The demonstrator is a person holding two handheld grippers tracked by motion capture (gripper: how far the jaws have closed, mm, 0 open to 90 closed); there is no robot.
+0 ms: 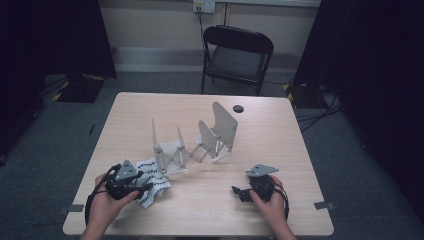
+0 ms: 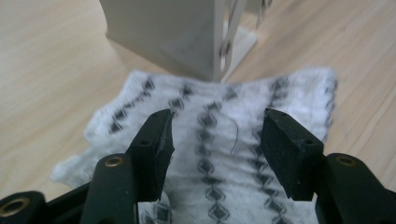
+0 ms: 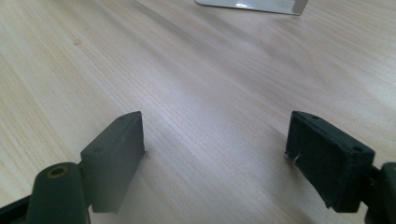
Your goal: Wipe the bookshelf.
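Left gripper (image 2: 215, 140) held low over patterned white cloth (image 2: 219, 154), jaws parted and pressing nothing (cloth flat between them, convenient for pinching). Expanding rack (image 1: 192, 142) just beyond, touching cloth's far edge. Right gripper (image 3: 215, 158) parked open over bare table (image 3: 196, 84).

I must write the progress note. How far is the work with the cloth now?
Done: nothing visible; the white cloth with dark diamond pattern lies crumpled on the light wooden table beside the pale accordion-style rack. In hand: left gripper hovers over it, jaws apart. Left: gripping it; right gripper waits open.
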